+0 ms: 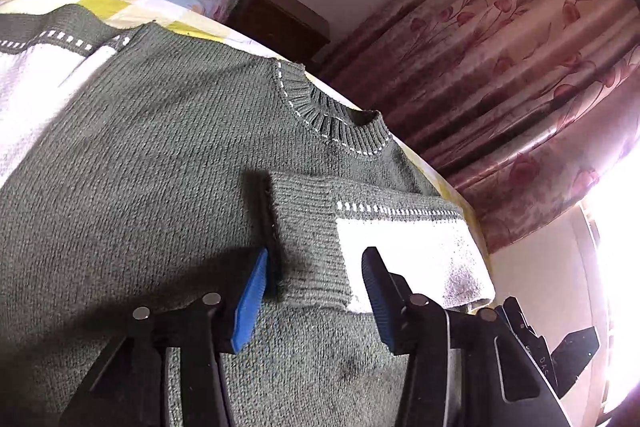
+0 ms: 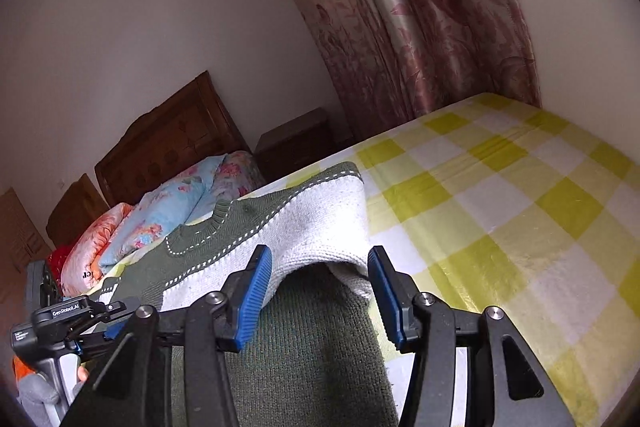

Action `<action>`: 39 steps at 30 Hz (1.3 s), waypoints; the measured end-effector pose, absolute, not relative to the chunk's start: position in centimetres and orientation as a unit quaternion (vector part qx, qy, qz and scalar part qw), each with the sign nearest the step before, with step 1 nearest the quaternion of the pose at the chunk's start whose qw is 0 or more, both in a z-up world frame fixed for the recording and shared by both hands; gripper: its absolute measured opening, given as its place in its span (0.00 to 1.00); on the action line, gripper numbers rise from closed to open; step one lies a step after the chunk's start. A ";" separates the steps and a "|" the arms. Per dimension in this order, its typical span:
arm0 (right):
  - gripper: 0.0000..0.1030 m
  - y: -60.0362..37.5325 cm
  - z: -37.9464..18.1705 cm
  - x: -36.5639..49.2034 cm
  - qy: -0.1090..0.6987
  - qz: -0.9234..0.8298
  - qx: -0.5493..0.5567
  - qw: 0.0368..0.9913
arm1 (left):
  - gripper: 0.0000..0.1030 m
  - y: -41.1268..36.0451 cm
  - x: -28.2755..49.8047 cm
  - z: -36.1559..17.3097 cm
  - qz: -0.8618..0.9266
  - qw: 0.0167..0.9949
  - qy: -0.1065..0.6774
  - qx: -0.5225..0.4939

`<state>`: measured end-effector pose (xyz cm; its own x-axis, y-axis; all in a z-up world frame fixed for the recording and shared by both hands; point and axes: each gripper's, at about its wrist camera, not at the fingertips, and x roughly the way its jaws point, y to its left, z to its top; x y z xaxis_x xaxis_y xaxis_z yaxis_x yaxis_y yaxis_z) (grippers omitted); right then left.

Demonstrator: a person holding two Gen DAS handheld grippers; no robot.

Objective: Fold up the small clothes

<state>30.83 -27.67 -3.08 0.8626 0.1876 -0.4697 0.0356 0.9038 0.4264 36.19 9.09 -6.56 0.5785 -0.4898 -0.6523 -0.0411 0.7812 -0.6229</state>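
A green knit sweater [image 1: 152, 147] with white sleeves lies flat on the checked bed, its ribbed collar [image 1: 340, 123] toward the far edge. One sleeve [image 1: 400, 247] is folded across the chest, and its green cuff [image 1: 304, 227] lies between the fingers of my left gripper [image 1: 316, 291], which is open with the pads off the knit. In the right wrist view the other white sleeve [image 2: 316, 227] is laid over the green body [image 2: 304, 347]. Its near edge arches between the fingers of my right gripper [image 2: 320, 287], which is also open.
The yellow-and-white checked sheet [image 2: 500, 207] spreads to the right of the sweater. Folded floral quilts [image 2: 172, 211] are piled by the wooden headboard [image 2: 168, 139]. A nightstand [image 2: 296, 143] and a pink floral curtain [image 2: 420, 27] stand past the bed's far side.
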 end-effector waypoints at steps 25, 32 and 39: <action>1.00 -25.6 -6.3 35.1 0.410 -0.038 0.119 0.904 | 0.12 15.8 30.5 3.2 -0.151 0.876 0.337 -0.309; 1.00 -25.6 -6.3 35.0 0.410 -0.037 0.119 0.904 | 0.12 17.6 30.9 -8.4 -0.095 0.831 0.430 -0.340; 1.00 -25.8 -6.2 35.2 0.407 -0.033 0.122 0.905 | 0.16 18.9 28.0 -4.3 0.002 0.878 0.361 -0.315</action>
<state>35.16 -25.77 -6.20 0.6667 0.0396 -0.7442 0.1582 0.9683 0.1932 28.05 18.90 -4.29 0.7395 -0.2237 -0.6349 -0.2316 0.8011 -0.5520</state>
